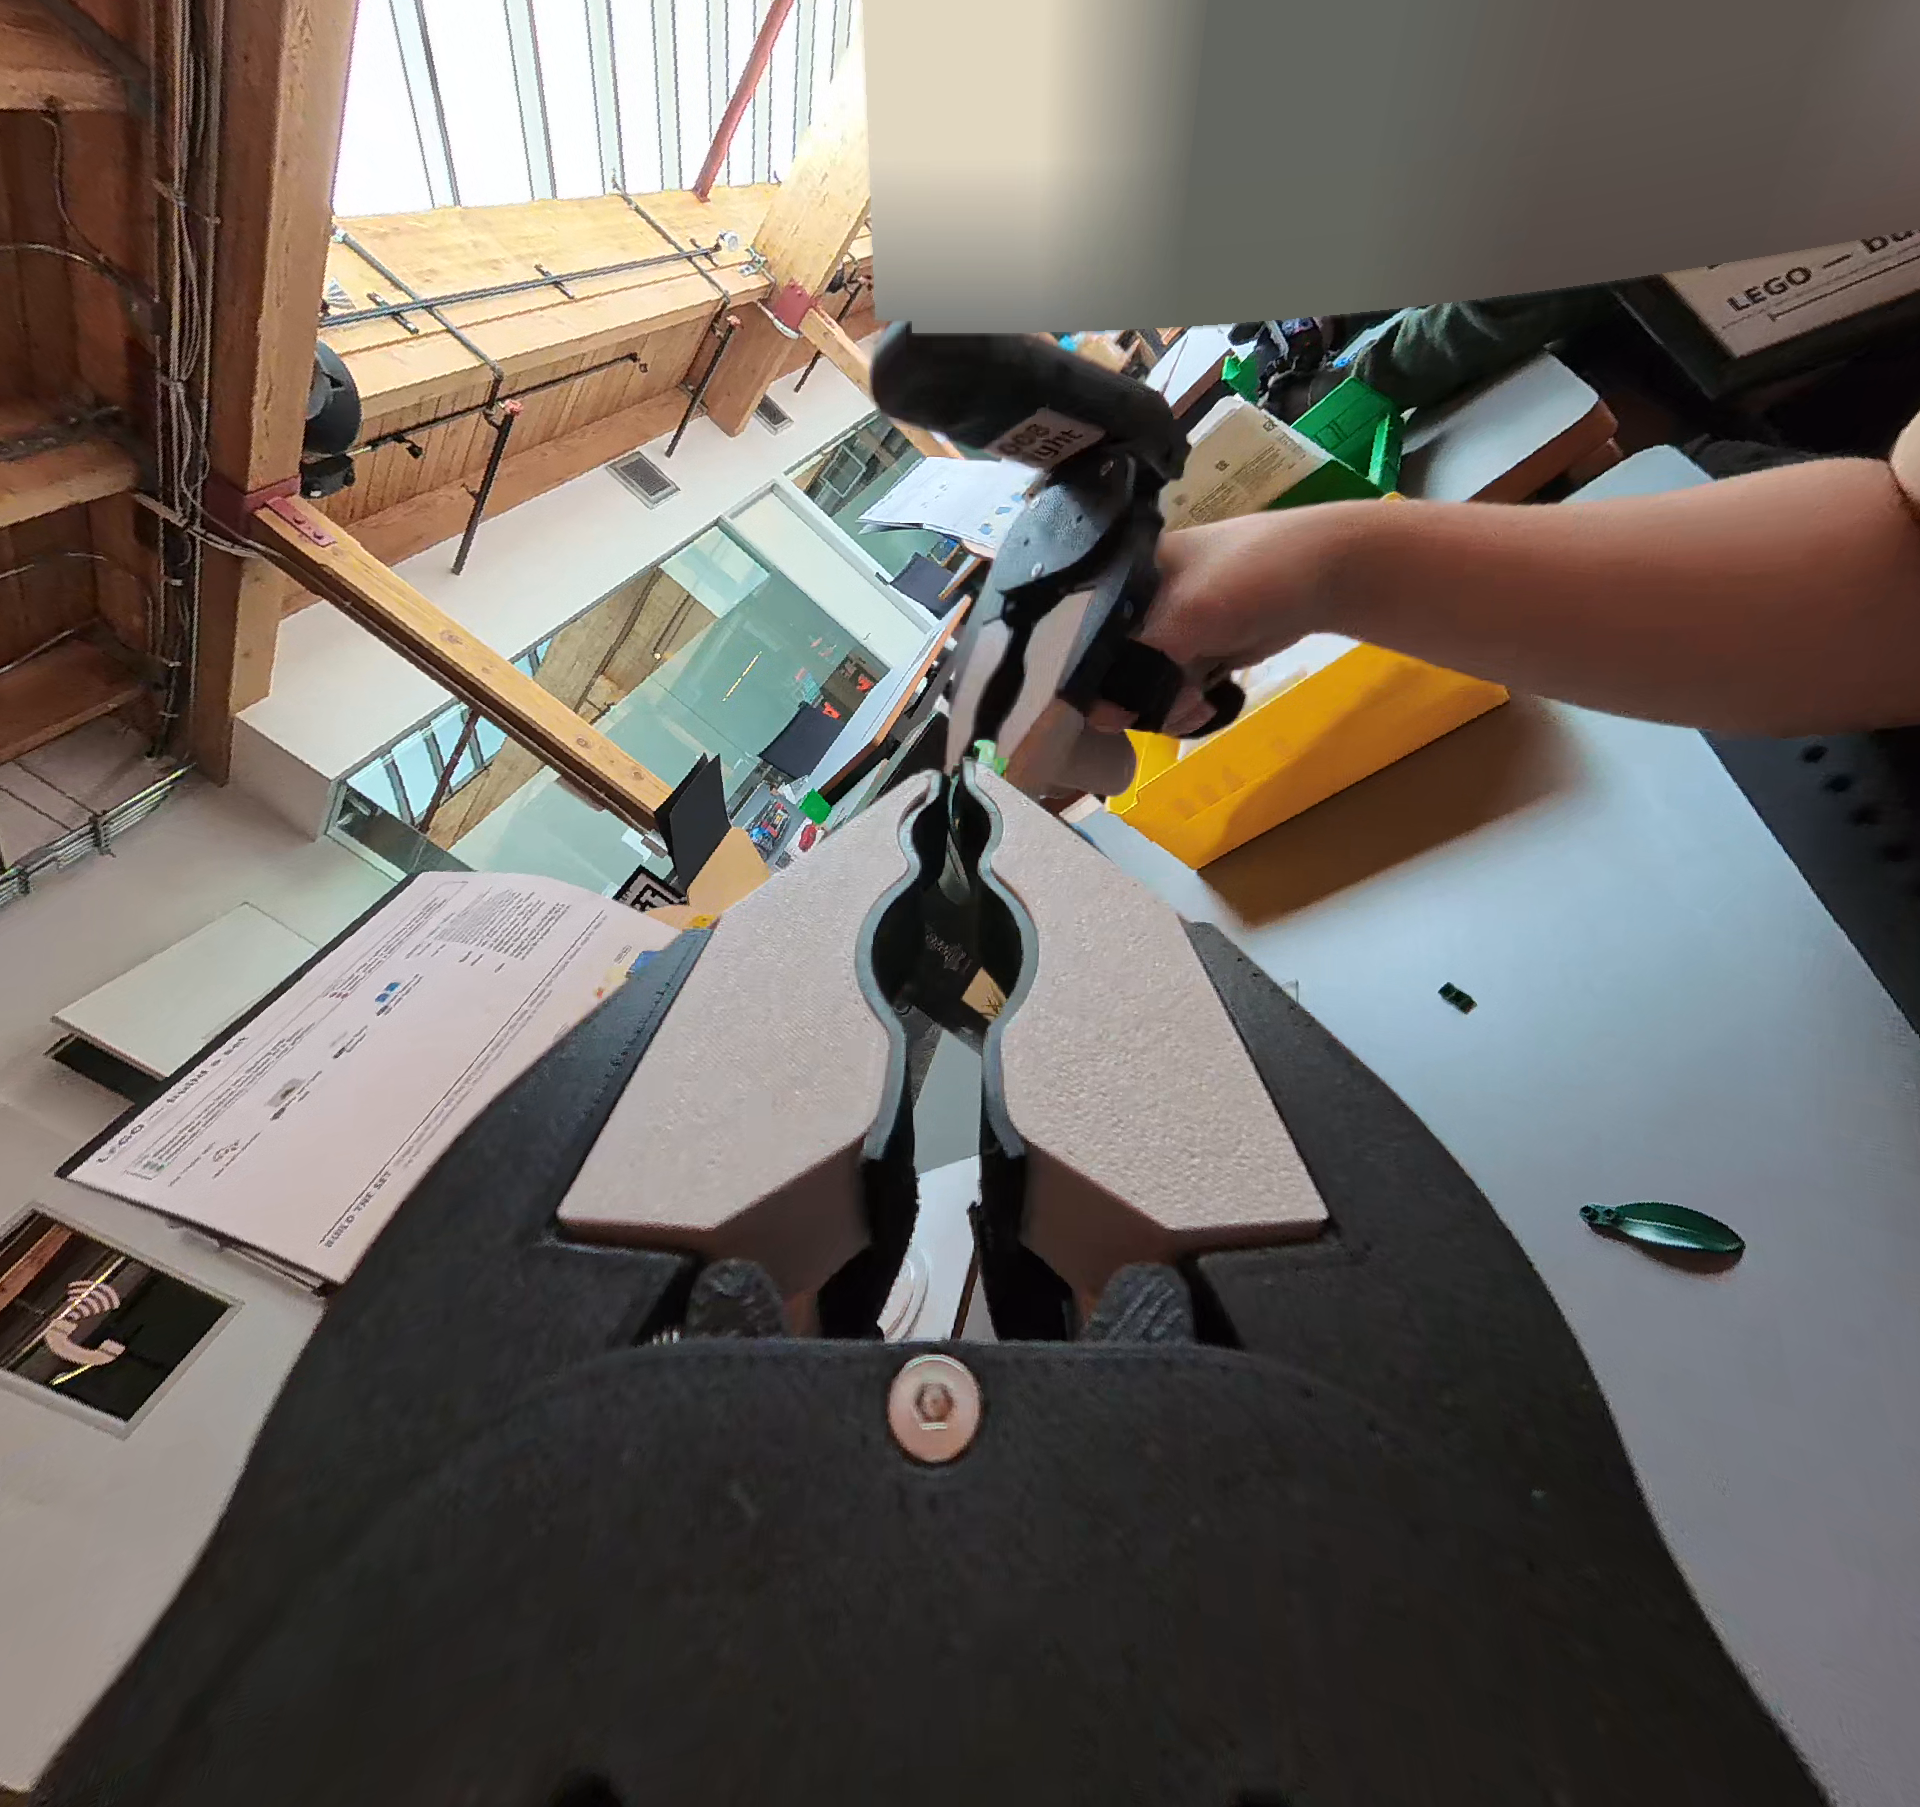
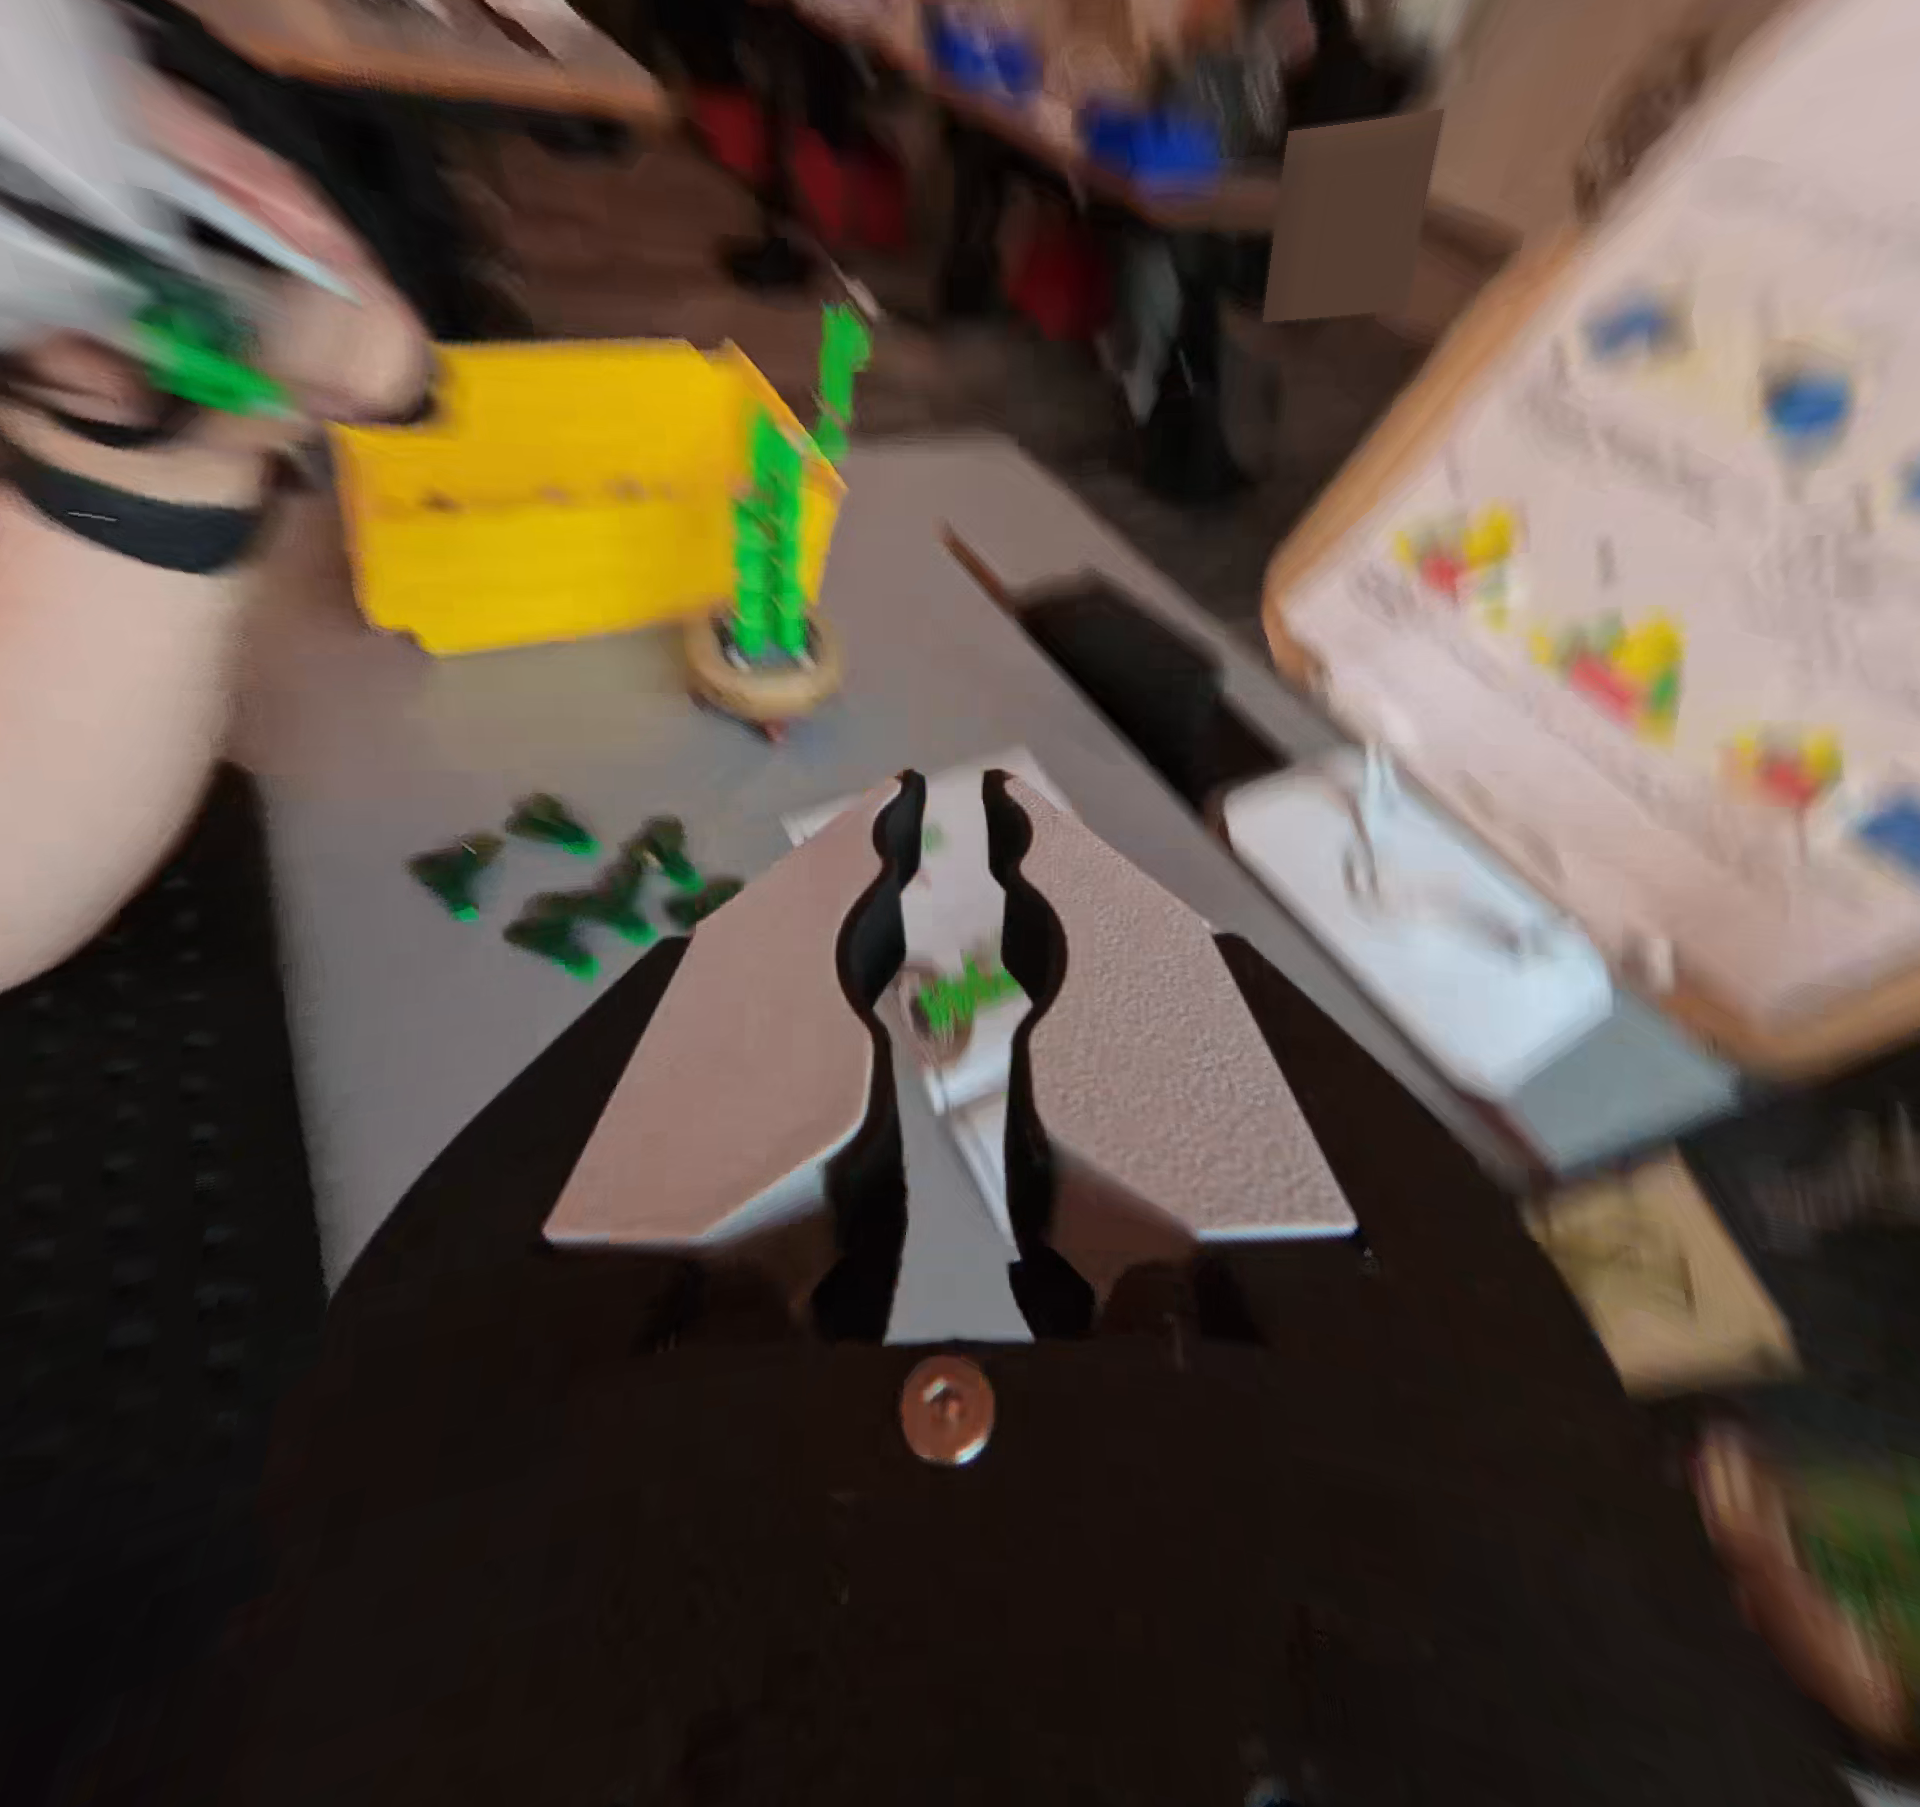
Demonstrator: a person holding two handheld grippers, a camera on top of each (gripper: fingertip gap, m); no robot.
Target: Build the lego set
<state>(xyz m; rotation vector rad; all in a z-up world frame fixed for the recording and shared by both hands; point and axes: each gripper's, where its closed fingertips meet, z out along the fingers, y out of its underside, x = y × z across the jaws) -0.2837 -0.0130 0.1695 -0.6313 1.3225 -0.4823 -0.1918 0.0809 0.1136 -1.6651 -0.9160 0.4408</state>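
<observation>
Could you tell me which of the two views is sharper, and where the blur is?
Left wrist view: sharp, the dark green leaf piece crisp on the table. Right wrist view: motion-smeared; the yellow bin and green plant build streak, though the right gripper stays fairly clear.

ceiling: timber beams (image 1: 281, 199) with cable runs | skylight (image 1: 582, 43) beside the beams, bright daylight through slats | red pipe (image 1: 769, 43) crossing the skylight | white wall (image 1: 582, 552) below the beams, vent grilles | glass partitions (image 1: 727, 677) under that wall | worktop (image 1: 1621, 978) pale grey
</observation>
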